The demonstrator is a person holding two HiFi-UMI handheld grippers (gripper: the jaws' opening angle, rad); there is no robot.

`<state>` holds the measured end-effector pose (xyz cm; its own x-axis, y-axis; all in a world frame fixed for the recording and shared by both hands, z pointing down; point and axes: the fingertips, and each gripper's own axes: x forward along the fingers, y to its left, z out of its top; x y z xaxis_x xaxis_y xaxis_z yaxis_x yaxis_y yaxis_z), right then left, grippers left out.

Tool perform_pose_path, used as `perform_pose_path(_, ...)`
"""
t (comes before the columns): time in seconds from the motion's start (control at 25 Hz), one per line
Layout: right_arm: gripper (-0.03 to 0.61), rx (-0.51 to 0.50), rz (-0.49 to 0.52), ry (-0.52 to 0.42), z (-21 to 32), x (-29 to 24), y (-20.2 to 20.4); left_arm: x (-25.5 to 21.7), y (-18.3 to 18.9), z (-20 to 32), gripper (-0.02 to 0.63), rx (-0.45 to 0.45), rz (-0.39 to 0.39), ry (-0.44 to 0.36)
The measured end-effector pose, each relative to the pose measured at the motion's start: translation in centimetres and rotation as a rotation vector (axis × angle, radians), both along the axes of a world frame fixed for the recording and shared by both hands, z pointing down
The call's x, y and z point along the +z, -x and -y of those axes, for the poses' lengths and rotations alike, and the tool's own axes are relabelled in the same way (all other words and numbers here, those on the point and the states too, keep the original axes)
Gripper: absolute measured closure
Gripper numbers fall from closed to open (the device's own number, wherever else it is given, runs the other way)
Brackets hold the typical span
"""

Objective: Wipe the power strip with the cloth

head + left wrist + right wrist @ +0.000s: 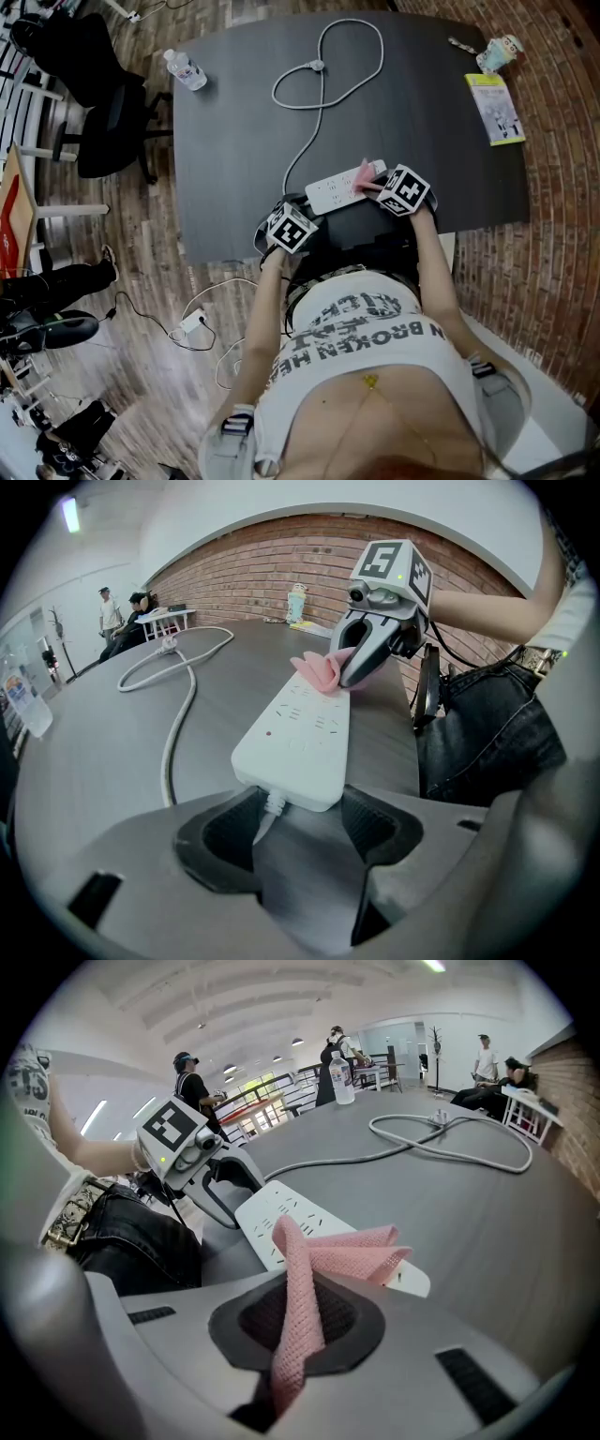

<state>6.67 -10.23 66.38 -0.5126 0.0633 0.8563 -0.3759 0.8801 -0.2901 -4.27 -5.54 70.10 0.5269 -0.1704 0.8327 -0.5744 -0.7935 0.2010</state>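
White power strip (336, 190) on a dark grey table (234, 112), with its pale white cable (317, 66) looping across the far side. Pink cloth (302, 1288), fine mesh weave, bright against the black pads of the grey right gripper (298, 1321). Left gripper (300, 832) is grey too, with black pads. Black-and-white square markers on the cubes (289, 228). Red-brown brick wall (281, 564) on the right, brown wood-plank floor (141, 272) on the left.

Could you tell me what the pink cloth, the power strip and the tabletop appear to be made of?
Pink cloth: soft textile, matte, with an open waffle-like weave showing; it folds limply.
Power strip: hard white plastic, smooth with a faint sheen, moulded slots.
Tabletop: dark grey, smooth and matte, probably laminate or painted board; the core cannot be told.
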Motion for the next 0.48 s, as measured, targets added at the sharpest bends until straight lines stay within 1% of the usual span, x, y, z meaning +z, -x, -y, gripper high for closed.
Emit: perform_pose_path(0.48, 0.562, 0.065, -0.018, -0.009, 0.9, 0.1, -2.7, 0.0, -0.3, 0.0, 0.353, 0.003, -0.006, 0.0)
